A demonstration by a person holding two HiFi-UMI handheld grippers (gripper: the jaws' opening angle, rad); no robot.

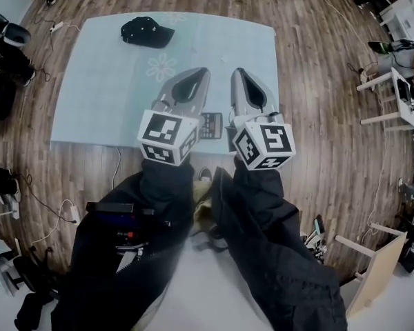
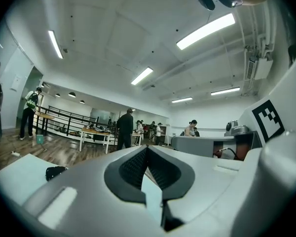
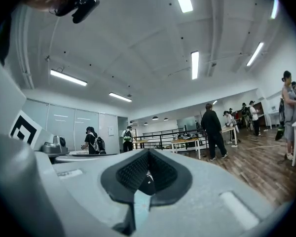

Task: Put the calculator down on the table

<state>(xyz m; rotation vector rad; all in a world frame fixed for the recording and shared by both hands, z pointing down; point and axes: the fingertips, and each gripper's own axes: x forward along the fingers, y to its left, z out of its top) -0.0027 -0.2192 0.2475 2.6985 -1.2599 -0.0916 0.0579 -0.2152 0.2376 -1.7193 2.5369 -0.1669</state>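
Observation:
The dark calculator (image 1: 210, 125) lies flat on the light-blue table (image 1: 103, 88) near its front edge, partly hidden between the two marker cubes. Neither gripper touches it. Both grippers are held up high and level, side by side above the table. The left gripper (image 1: 203, 72) has its jaws together at the tip with nothing between them, as the left gripper view also shows (image 2: 147, 148). The right gripper (image 1: 239, 72) is likewise shut and empty (image 3: 148, 152). The person's dark sleeves (image 1: 262, 212) run back from both grippers.
A black cap (image 1: 147, 31) lies at the table's far left, also visible low in the left gripper view (image 2: 54, 172). Wooden floor surrounds the table, with cables and a power strip (image 1: 57, 26). White desks (image 1: 400, 102) stand at the right. Several people (image 3: 212, 130) stand far off.

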